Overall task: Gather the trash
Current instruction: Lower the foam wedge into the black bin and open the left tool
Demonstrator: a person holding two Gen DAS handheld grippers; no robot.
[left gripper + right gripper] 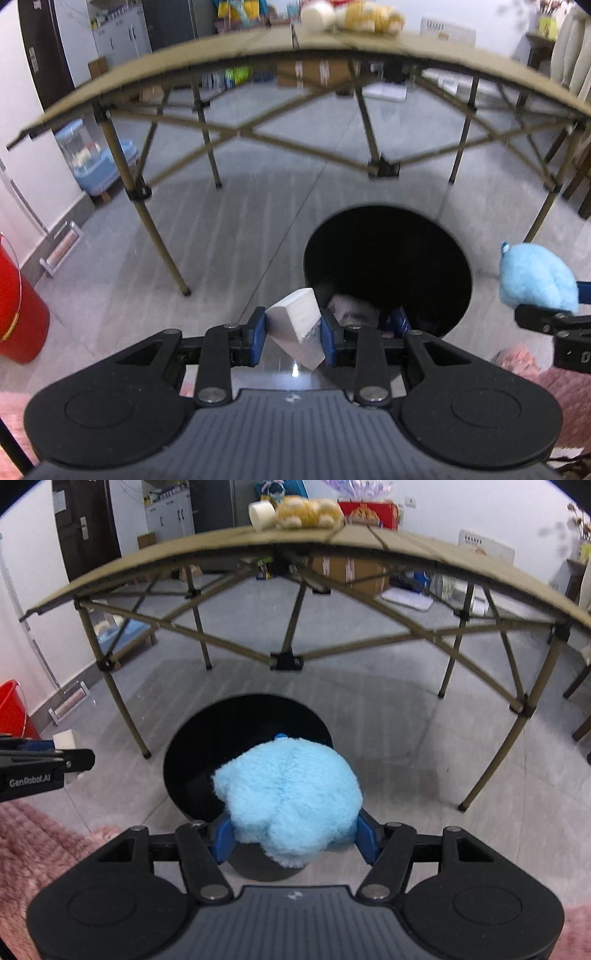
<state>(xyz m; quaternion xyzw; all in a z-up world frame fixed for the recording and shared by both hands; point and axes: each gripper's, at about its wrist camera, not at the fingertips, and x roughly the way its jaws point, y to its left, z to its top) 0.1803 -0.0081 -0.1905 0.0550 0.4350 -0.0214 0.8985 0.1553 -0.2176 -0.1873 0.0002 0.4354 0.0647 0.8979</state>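
Note:
My left gripper is shut on a white foam block, held just left of the near rim of a black round trash bin on the floor. Crumpled trash lies inside the bin. My right gripper is shut on a fluffy light-blue plush, held over the near rim of the bin. The plush also shows at the right in the left wrist view. The left gripper with its block shows at the left in the right wrist view.
A tan folding table stands behind the bin, its legs close on both sides. A white roll and an orange plush toy lie on it. A red bucket stands left. A pink rug lies near.

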